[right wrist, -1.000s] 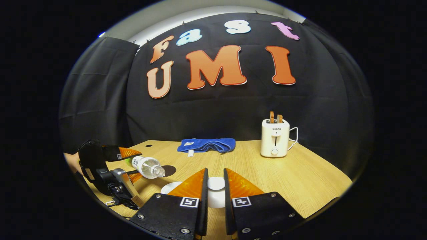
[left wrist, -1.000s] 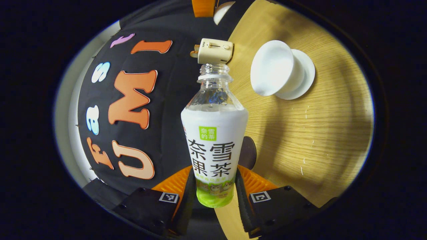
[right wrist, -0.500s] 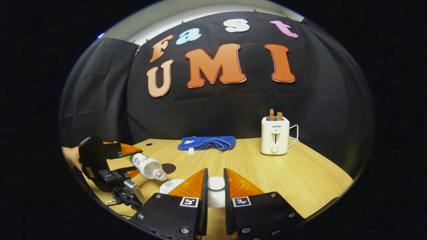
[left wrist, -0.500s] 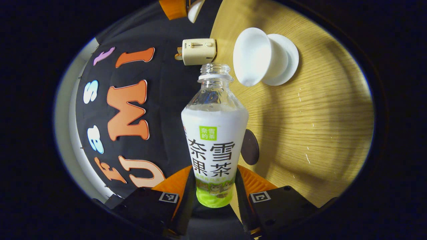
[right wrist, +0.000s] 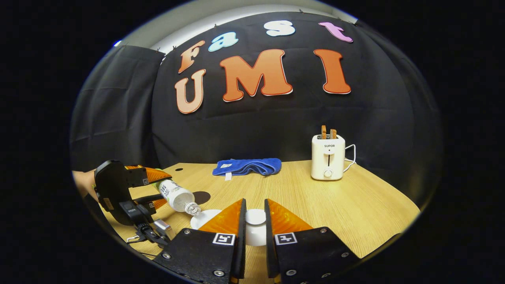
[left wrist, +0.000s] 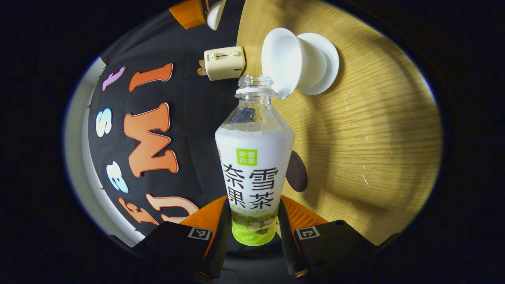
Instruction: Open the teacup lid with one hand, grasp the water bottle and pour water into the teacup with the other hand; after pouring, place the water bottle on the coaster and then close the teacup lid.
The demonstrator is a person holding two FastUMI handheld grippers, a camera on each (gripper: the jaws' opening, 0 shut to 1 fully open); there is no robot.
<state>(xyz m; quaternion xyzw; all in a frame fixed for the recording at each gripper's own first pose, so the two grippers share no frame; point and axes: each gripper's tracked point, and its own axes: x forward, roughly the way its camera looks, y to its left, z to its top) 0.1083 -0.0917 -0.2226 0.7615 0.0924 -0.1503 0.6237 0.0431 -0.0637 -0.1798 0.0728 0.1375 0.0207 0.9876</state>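
My left gripper [left wrist: 254, 205] is shut on a capless water bottle [left wrist: 254, 173] with a white and green label, tipped over sideways. Its mouth [left wrist: 254, 81] sits right beside the rim of the white teacup [left wrist: 282, 59], which stands open on a white saucer [left wrist: 327, 59]. The dark round coaster [left wrist: 298, 171] lies on the table behind the bottle. In the right gripper view, my right gripper [right wrist: 255, 213] is shut on the knob of the white teacup lid [right wrist: 255, 232], held above the table. To its left are the left gripper [right wrist: 163, 189], the tilted bottle [right wrist: 175, 195] and the teacup [right wrist: 205, 219].
A cream toaster [right wrist: 327, 157] with two slices in it stands at the back right of the wooden table [right wrist: 355, 205]. A blue cloth [right wrist: 246, 166] lies at the back middle. A hand [right wrist: 81, 183] holds the left gripper at the table's left edge.
The left gripper has tipped the bottle further and brought its mouth up to the teacup's rim. The right gripper keeps the lid almost still.
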